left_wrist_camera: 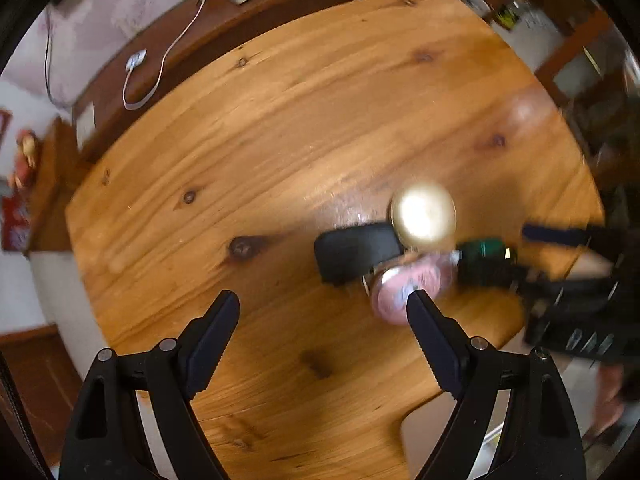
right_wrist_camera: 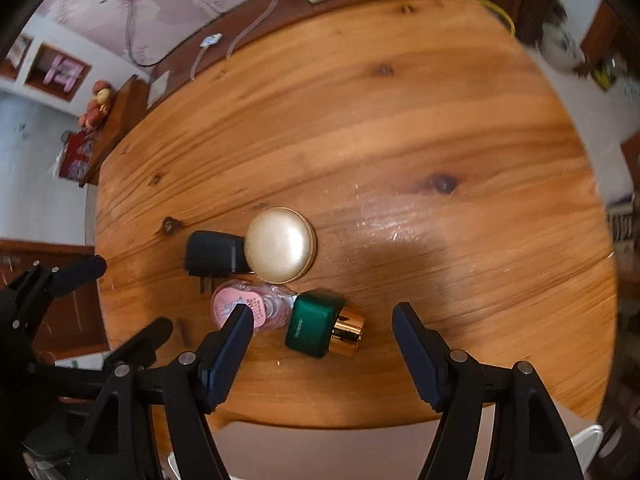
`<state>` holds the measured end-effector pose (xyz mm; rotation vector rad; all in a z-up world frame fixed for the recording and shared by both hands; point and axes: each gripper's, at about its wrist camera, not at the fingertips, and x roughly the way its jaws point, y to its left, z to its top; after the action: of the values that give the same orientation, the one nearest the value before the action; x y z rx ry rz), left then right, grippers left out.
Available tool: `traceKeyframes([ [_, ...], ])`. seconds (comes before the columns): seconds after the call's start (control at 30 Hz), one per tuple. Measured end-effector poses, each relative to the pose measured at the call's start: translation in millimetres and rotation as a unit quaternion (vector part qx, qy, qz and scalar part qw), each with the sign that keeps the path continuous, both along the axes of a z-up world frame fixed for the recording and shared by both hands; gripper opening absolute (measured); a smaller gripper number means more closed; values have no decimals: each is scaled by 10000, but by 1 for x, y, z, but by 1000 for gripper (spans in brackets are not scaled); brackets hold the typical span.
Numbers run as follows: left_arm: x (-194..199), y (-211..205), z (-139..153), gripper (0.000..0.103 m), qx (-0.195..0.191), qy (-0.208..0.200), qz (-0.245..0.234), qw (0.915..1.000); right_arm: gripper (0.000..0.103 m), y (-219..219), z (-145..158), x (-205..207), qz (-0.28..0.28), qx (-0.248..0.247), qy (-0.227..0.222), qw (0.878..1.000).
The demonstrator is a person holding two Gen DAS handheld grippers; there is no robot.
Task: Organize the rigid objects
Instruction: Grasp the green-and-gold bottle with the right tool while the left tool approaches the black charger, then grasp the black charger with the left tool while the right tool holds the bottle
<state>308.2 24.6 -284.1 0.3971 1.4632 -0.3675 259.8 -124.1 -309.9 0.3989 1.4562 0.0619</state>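
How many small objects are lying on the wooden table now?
4, clustered near the front edge: a pearl round case, a black plug adapter touching its left, a pink bottle below them, and a green bottle with gold cap beside it. Others may be hidden.

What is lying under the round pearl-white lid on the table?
The pearl-white lid covers one end of the black plug adapter and borders the pink bottle. Whatever is directly beneath it, a jar perhaps, is hidden.

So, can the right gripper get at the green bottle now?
Probably yes: the right gripper is open just above the green bottle, with nothing over it, though a pink bottle lies close beside.
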Motion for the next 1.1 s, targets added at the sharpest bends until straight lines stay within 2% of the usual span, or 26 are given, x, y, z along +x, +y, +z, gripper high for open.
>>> traceKeyframes([
  [0.1,12,3,-6,88,-281,209,289,9990,67,-2,-15,1,-107,168,236,9995],
  [0.27,25,-2,-18,88,-423,419,585,9965,51,0,-30,2,-111,104,528,9985],
  [0.4,28,-6,-28,88,-558,632,825,9930,49,0,-31,0,-177,91,484,9986],
  [0.6,28,-11,-43,88,-411,778,1025,9908,49,-7,-30,-8,-305,18,510,9982],
  [0.8,29,-7,-56,87,-21,648,1181,9909,49,-18,-30,-18,-409,-10,549,9977],
  [1.1,32,21,-65,87,65,682,1567,9853,49,-23,-30,-26,-398,-22,544,9977],
])
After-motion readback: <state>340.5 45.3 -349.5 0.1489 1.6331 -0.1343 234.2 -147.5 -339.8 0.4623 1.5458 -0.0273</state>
